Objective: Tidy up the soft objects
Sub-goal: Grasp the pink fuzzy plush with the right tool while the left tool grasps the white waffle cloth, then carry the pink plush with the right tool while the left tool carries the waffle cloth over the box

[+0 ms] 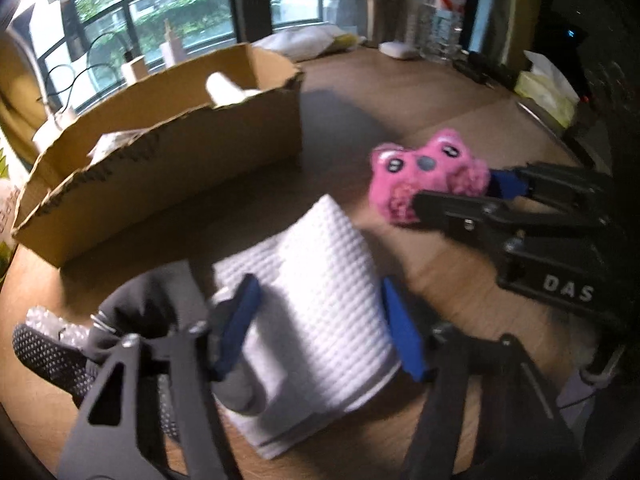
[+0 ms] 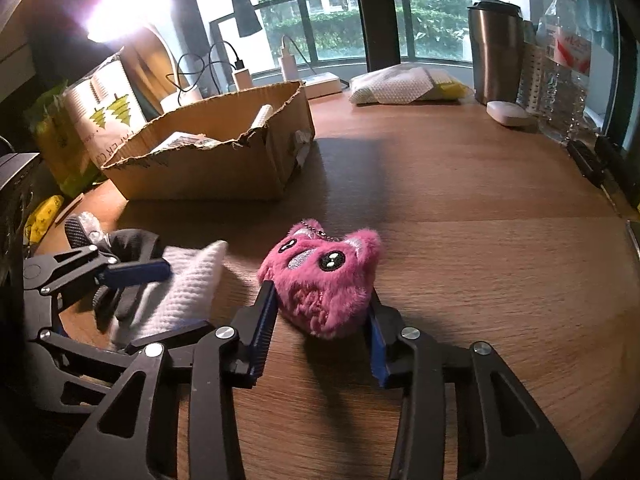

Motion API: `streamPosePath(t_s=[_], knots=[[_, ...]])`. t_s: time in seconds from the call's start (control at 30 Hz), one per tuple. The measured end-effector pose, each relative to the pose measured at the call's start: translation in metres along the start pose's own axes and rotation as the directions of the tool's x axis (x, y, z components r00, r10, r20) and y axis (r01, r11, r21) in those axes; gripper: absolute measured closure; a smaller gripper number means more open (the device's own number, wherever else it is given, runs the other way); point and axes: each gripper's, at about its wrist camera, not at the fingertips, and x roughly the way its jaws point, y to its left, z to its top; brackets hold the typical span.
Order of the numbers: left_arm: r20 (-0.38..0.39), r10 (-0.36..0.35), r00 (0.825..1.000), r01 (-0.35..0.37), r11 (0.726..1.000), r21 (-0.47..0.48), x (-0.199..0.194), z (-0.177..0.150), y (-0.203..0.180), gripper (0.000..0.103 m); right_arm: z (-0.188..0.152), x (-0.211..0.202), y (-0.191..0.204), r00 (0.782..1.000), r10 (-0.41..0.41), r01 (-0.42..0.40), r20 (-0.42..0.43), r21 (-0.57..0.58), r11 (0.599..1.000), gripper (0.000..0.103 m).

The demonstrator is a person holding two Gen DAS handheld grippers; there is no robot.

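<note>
A folded white waffle cloth (image 1: 320,280) lies on the wooden table (image 2: 480,260), lifted at one end. My left gripper (image 1: 320,320) has its blue pads on both sides of it and appears shut on it. A pink plush cat keychain (image 2: 324,280) sits on the table; my right gripper (image 2: 320,312) straddles it with both pads touching its sides. The plush also shows in the left wrist view (image 1: 424,176), as does the right gripper (image 1: 460,192). An open cardboard box (image 2: 216,156) stands behind, with white items inside.
A dark sock and a dotted glove (image 1: 52,352) lie left of the cloth, beside bubble wrap. At the table's back stand a steel tumbler (image 2: 496,52), water bottle (image 2: 564,68), white pouch (image 2: 404,84) and chargers. A paper-towel pack (image 2: 104,108) stands left of the box.
</note>
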Motion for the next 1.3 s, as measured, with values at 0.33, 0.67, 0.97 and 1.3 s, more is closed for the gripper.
streamPosePath(t_s=[0.33,0.67,0.97,1.3], knots=[[0.026,-0.104,0.994,0.104,0.994,0.018,-0.014,0.0,-0.009,0.088,0.0,-0.006,0.0,1.0,-0.001,0.001,0.027,-0.002,1.0,0.066],[0.12,-0.139,0.983,0.146,0.988,-0.045,-0.049,0.004,0.014,0.089,0.005,-0.021,0.002,0.998,-0.008,0.008,0.056,0.004,1.0,0.066],[0.206,-0.128,0.97,0.156,0.98,-0.126,-0.082,0.007,0.047,0.089,0.022,-0.038,0.022,0.995,0.009,-0.005,0.104,-0.037,0.999,0.066],[0.292,-0.069,0.954,0.133,0.97,-0.203,-0.111,0.003,0.091,0.089,0.038,-0.046,0.047,0.992,0.029,-0.017,0.124,-0.094,0.995,0.066]])
